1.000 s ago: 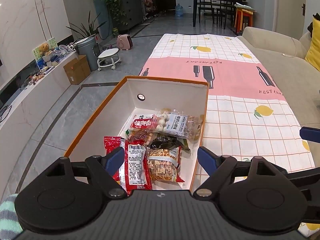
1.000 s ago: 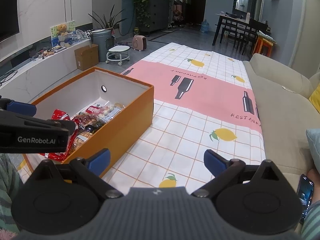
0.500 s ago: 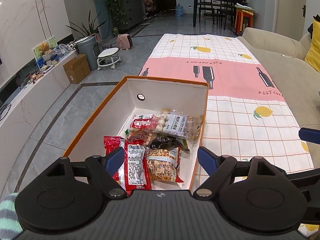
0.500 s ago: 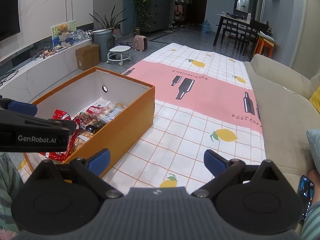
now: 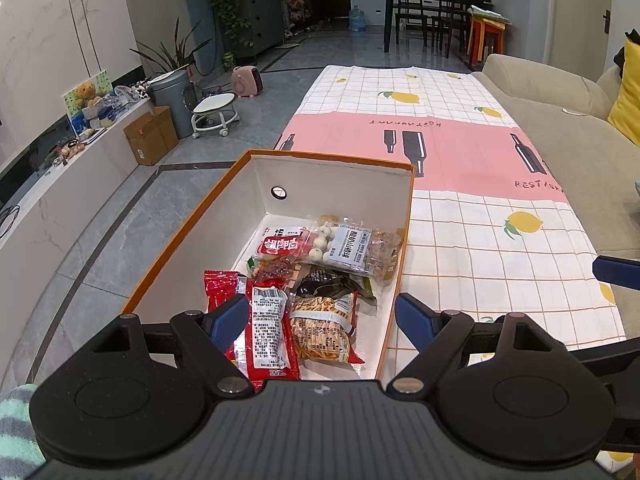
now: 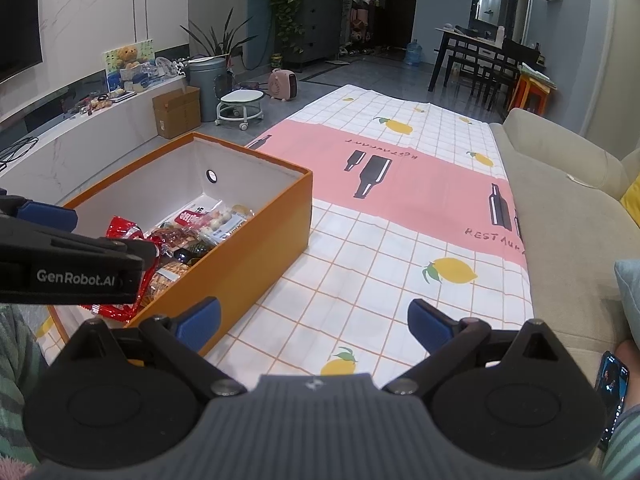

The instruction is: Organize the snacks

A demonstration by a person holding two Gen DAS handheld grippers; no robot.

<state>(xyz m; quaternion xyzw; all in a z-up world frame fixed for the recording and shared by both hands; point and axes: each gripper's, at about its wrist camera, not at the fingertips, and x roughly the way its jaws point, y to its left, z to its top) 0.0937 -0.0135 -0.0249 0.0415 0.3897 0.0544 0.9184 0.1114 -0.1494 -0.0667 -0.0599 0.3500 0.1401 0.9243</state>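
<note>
An orange box with a white inside stands on a checked cloth. Several snack packs lie in it: a red pack, a bag of sticks, a dark pack, a clear bag with white balls and a red-and-white pack. My left gripper hovers open above the box's near end, holding nothing. To the right of the box, my right gripper is open and empty over the cloth. The left gripper shows at the right wrist view's left edge.
A beige sofa runs along the right of the cloth. A phone lies near a hand at the lower right. A cardboard box, wheeled stool, bin and plants stand on the tiled floor left of the cloth.
</note>
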